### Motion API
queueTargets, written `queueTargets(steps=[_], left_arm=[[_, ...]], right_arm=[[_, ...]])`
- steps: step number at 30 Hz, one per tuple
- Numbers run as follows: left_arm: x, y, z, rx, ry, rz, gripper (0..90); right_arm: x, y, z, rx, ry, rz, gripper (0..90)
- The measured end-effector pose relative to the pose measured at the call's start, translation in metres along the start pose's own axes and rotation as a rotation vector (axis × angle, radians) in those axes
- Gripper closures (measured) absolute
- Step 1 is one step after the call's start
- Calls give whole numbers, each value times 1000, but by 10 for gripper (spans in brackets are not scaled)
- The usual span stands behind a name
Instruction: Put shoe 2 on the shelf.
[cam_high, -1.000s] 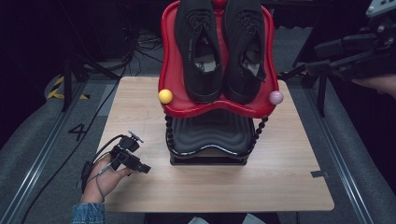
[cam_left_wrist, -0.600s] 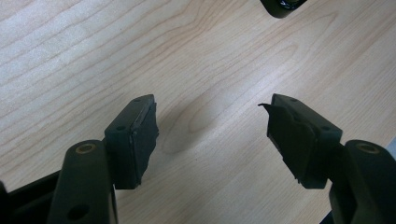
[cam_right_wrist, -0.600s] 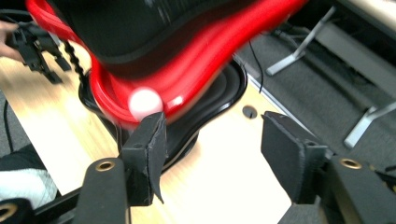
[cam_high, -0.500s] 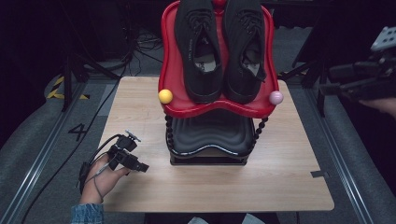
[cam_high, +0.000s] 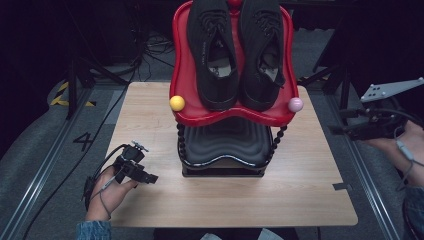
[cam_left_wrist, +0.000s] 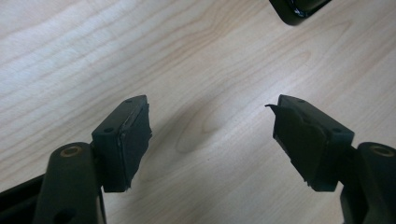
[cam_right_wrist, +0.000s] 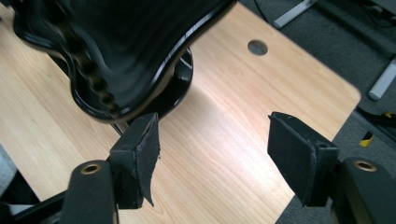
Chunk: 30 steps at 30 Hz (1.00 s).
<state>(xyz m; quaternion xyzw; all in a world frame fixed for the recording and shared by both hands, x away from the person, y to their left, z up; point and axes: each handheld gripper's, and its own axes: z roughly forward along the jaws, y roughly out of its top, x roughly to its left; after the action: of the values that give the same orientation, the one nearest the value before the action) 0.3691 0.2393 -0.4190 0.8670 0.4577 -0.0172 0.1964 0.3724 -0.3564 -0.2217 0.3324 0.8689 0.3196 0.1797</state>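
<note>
A pair of black lace-up shoes (cam_high: 234, 47) lies on the tilted red top tray (cam_high: 182, 70) of a two-tier rack, above its black lower tray (cam_high: 225, 145). My left gripper (cam_high: 149, 177) rests low on the wooden table (cam_high: 310, 200), left of the rack, held by a hand. In the left gripper view that gripper (cam_left_wrist: 210, 116) is open over bare wood, with a black rack corner (cam_left_wrist: 299, 9) at the top. My right gripper (cam_high: 338, 131) hovers beyond the table's right edge. In the right gripper view it (cam_right_wrist: 212, 130) is open and empty, facing the black tray (cam_right_wrist: 116, 46).
A yellow ball (cam_high: 177, 103) and a pink ball (cam_high: 295, 104) cap the rack's front corners, with beaded black posts (cam_high: 181, 142) below them. The table has a round hole (cam_right_wrist: 257, 46) near one corner. Dark stands and cables (cam_high: 150, 47) lie on the grey floor behind.
The right gripper has come down and toward the person along the table's right side. The left gripper has hardly moved.
</note>
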Motion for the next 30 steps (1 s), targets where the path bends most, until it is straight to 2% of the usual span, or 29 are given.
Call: queueTargets(steps=[1, 2, 5, 10, 13, 16, 20, 25, 28, 30], left_arm=[[0, 0, -1, -15, 8, 1, 279], [-1, 0, 0, -26, 5, -5, 273], [-3, 0, -1, -33, 15, 8, 268], [-3, -1, -2, -49, 49, -1, 262], [-2, -1, -2, -67, 48, -14, 262], [-2, -1, -3, -76, 65, -14, 257], [-3, -1, -2, -86, 59, -16, 252], [-3, -1, -2, -96, 62, -16, 250], [-3, -1, -3, -103, 72, -14, 250], [-2, -1, -3, -117, 62, -26, 240]], right_arm=[[0, 0, 0, 0, 0, 0, 340], [-3, -13, 12, 2, 10, -10, 334], [-4, -24, 22, -3, 15, -3, 339], [-9, -55, 52, -15, 45, 41, 337], [-9, -70, 65, -22, 65, 63, 325], [-10, -85, 76, -42, 81, 93, 319], [-10, -101, 92, -62, 103, 129, 311], [-8, -115, 111, -87, 132, 150, 294], [-7, -116, 117, -65, 117, 127, 291], [-8, -119, 117, -85, 120, 139, 305]])
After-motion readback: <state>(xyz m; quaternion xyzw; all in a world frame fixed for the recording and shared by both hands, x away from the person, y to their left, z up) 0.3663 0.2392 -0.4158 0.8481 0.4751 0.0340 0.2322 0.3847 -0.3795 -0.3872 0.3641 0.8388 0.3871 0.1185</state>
